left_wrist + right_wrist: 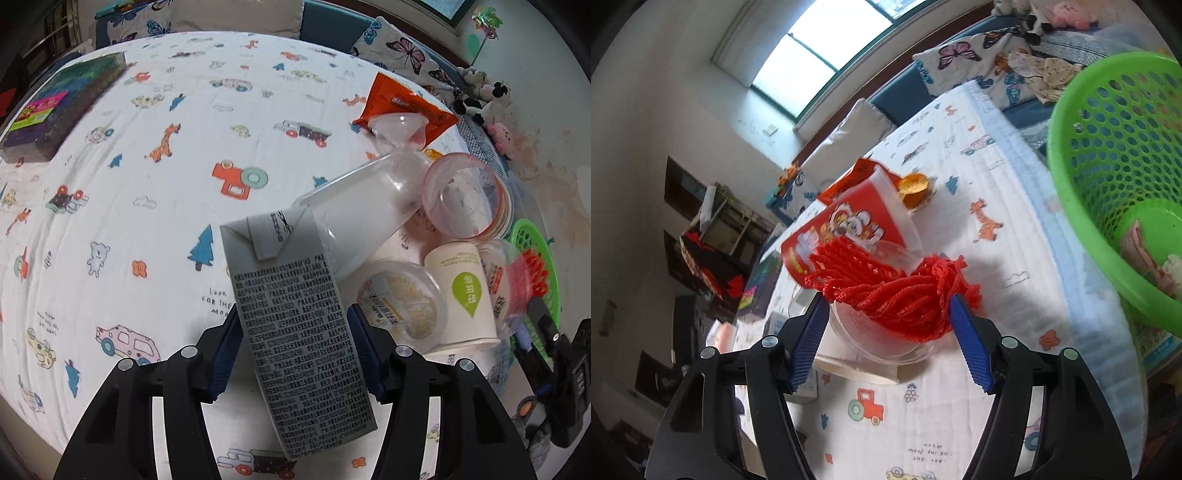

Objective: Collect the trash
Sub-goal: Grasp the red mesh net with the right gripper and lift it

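Left wrist: left gripper [291,354] clamped on grey carton [291,332], held above the bedsheet [147,184]. Right gripper [886,314] pinching red mesh net [905,299] near green basket [1115,155]. I'd carry both over the rim before releasing, net first

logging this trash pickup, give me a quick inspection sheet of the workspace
surface: bed sheet with cartoon print, crowded on its right side.
job's things: grey carton; red mesh net with a red cup; green basket already holding some scraps.
clutter: clear cup, pink-rimmed cup, white paper cup, lidded tub, orange wrapper, dark box.
grippers: left gripper shut on the carton; right gripper shut on the net.
cables: nothing seen.
surroundings: butterfly pillows, plush toys, window.
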`<state>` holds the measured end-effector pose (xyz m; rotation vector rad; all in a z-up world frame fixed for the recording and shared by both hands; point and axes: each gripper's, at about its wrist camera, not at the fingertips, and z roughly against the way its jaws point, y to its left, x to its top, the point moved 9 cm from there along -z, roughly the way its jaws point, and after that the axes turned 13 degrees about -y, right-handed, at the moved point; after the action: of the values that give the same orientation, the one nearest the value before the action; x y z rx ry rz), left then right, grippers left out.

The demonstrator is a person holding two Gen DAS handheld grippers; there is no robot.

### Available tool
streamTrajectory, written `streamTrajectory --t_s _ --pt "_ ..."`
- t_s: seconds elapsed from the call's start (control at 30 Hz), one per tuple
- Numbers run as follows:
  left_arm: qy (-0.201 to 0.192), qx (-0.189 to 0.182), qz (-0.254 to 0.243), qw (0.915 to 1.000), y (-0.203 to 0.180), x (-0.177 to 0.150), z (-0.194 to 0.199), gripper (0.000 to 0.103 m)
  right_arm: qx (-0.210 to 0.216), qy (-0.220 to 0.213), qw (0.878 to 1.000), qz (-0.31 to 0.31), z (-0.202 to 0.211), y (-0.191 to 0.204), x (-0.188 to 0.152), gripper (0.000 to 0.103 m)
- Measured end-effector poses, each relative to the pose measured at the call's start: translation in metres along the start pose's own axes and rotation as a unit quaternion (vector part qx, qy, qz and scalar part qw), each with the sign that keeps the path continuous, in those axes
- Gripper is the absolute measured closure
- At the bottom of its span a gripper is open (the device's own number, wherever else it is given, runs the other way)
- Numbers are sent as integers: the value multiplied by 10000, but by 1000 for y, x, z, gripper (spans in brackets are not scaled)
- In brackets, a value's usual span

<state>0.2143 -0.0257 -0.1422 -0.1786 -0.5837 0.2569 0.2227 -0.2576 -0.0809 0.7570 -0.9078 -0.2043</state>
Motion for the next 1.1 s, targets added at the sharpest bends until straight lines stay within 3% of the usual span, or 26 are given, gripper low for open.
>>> streamTrajectory --t_s 0.43,0.7,0.87,0.93,1.0,1.1 --pt "32 26 -95 9999 2 -2 -8 48 -388 -139 9990 149 9 -20 10 26" --pt "-5 32 -153 9999 0 -2 -9 50 -948 -123 9923 791 4 -30 1 23" --pt "-68 -5 -180 9998 3 -3 -6 54 -903 -91 9912 963 -6 -32 -4 23" --pt "-85 -71 -178 9998 5 -3 -3 56 -886 -40 9903 1071 -11 -30 -6 25" --pt "-114 -163 -181 9996 6 -5 1 61 -960 -16 9880 1208 -15 -29 -8 37" --pt "-166 -258 -270 9992 7 -6 8 62 -920 -11 9887 1181 -15 -28 -11 46"
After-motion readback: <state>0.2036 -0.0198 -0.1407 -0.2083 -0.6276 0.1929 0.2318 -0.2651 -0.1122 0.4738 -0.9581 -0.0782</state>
